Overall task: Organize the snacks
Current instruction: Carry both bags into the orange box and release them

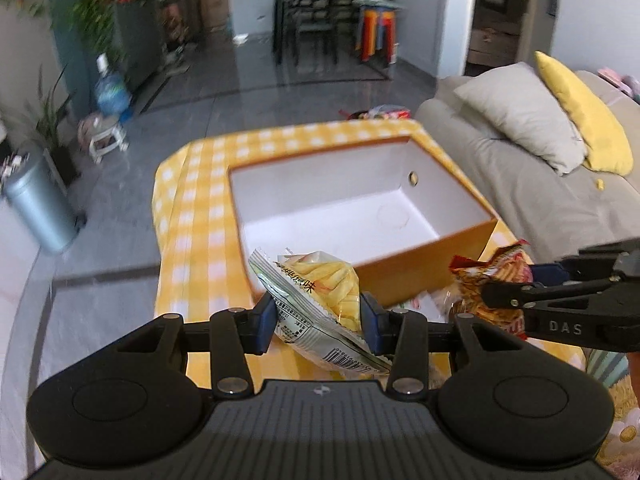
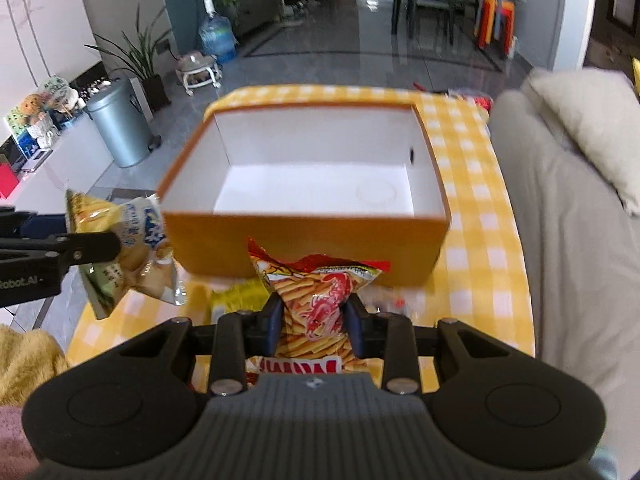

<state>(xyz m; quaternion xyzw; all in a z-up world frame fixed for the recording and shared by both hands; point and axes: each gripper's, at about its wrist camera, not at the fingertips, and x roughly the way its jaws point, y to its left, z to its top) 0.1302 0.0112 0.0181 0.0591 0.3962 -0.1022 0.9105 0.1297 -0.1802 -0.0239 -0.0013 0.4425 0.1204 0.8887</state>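
Note:
An orange box with a bare white inside stands on the yellow checked tablecloth. My left gripper is shut on a white and yellow snack bag, held in the air in front of the box's near left corner. My right gripper is shut on a red snack bag of orange sticks, just before the box's near wall. In the left wrist view the right gripper and its red bag appear at the right. In the right wrist view the left gripper's bag shows at the left.
More snack packets lie on the cloth between the box and my grippers. A grey sofa with a grey pillow and a yellow pillow borders the table on the right. A metal bin and a water jug stand on the floor to the left.

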